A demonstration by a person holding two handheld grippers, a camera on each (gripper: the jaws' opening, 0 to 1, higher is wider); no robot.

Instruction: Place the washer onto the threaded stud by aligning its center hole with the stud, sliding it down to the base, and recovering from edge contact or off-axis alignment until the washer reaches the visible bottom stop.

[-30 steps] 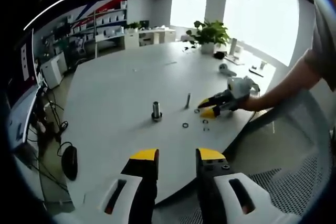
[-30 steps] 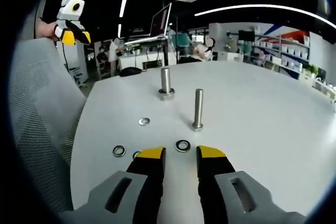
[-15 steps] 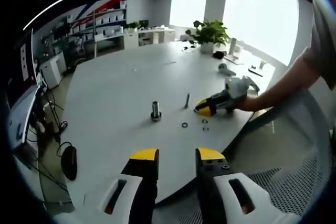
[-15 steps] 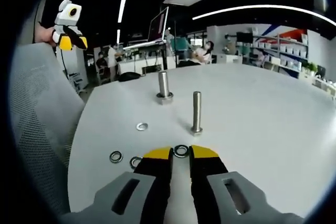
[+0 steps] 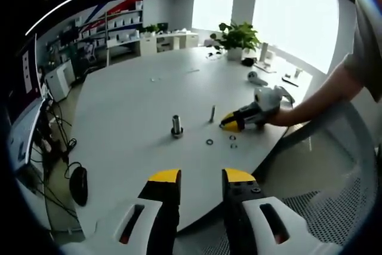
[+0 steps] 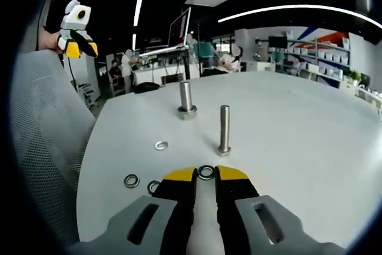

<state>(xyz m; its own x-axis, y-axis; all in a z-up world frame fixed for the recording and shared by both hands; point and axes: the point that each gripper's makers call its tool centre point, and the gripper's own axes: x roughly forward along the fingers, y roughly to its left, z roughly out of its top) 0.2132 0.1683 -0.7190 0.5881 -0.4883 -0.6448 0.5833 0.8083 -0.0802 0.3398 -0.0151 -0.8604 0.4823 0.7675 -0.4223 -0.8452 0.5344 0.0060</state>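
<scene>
Steel washer [image 6: 206, 172]: pinched between the yellow tips of the right gripper [image 6: 206, 174], low over the white surface [image 6: 298, 141], just short of the upright threaded stud [image 6: 224, 129]. Second, thicker stud [image 6: 186, 98] beyond. Three loose washers [image 6: 161, 145] lie to the left. Left gripper [image 5: 201, 176]: jaws narrowly parted, holding nothing, off the surface edge.

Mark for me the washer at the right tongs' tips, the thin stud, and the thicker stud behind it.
washer [image 6: 206, 172], right gripper view, on its ring.
thin stud [image 6: 224, 128], right gripper view, mid-shaft.
thicker stud [image 6: 186, 96], right gripper view, on its shaft.
</scene>
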